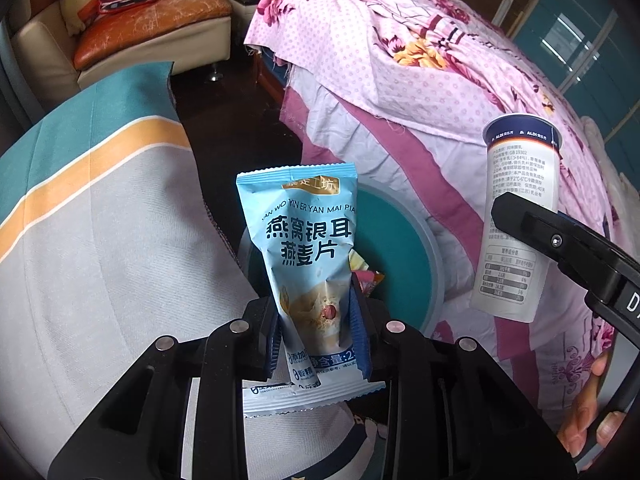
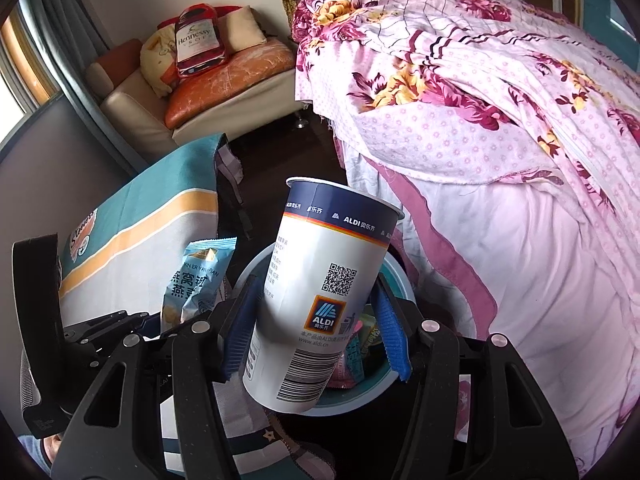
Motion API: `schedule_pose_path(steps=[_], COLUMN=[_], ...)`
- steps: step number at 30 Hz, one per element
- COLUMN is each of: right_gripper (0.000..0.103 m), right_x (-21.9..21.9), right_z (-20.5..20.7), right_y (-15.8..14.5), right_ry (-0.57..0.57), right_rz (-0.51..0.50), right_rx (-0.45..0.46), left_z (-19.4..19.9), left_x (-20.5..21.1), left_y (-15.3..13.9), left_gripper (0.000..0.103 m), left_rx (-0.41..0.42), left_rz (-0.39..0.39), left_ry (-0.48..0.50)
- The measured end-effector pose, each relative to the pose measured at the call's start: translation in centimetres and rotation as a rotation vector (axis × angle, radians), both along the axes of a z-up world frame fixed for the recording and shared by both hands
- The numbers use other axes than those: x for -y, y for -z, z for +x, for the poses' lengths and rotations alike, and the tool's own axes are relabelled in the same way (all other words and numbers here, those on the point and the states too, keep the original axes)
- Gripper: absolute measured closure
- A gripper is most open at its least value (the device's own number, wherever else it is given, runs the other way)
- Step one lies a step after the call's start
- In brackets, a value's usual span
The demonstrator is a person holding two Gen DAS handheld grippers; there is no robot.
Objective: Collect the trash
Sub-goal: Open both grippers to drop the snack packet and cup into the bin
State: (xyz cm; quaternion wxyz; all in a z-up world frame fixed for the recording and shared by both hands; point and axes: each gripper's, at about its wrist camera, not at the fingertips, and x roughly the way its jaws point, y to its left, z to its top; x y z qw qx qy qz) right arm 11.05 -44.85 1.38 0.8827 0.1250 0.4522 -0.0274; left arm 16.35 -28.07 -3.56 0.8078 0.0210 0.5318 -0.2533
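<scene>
Left wrist view: the left gripper (image 1: 316, 316) is clamped on the lower part of a light-blue oatmeal sachet (image 1: 306, 248), which stands upright, long axis running away from the camera. Directly behind and below the sachet sits the teal trash bin (image 1: 420, 232), its rim peeking out on both sides and a few coloured wrappers (image 1: 366, 274) already inside. So the drop is straight ahead and down. To the right of the bin, the yoghurt cup (image 1: 516, 220) hangs in the other tool, over the pink floral bedding (image 1: 400, 60).

Right wrist view: the right gripper (image 2: 316, 328) has its blue pads pressed wide apart on the cup's (image 2: 320, 300) sides, cup slightly tilted, mouth up. The bin (image 2: 396, 280) lies right beneath and beyond it. I judge this hand nearer the opening. The sachet (image 2: 196, 280) waits left of the bin, beside the striped cloth (image 2: 140, 216).
</scene>
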Motion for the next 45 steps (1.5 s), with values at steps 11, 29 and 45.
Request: schedule_pose_path(steps=[11,29,45], right_gripper=[0.049,0.049,0.03], right_x=[0.3,-1.8,-4.7], right_z=[1.0,1.9,2.7], right_y=[0.1,0.9,2.2], right_ry=[0.01,-0.015,-0.056], right_rz=[-0.027,-0.068,-0.092], right_rx=[-0.016,-0.055,-0.117], left_z=[0.9,1.5,1.1], left_x=[0.5,-3.4,-7.4], left_y=[0.7,0.2,-0.5], left_gripper=[0.053,0.013,0.01], left_rx=[-0.009,0.029,0.055], left_rz=[-0.021,-0.023,-0.044], left_ry=[0.001,-0.087,-0.15])
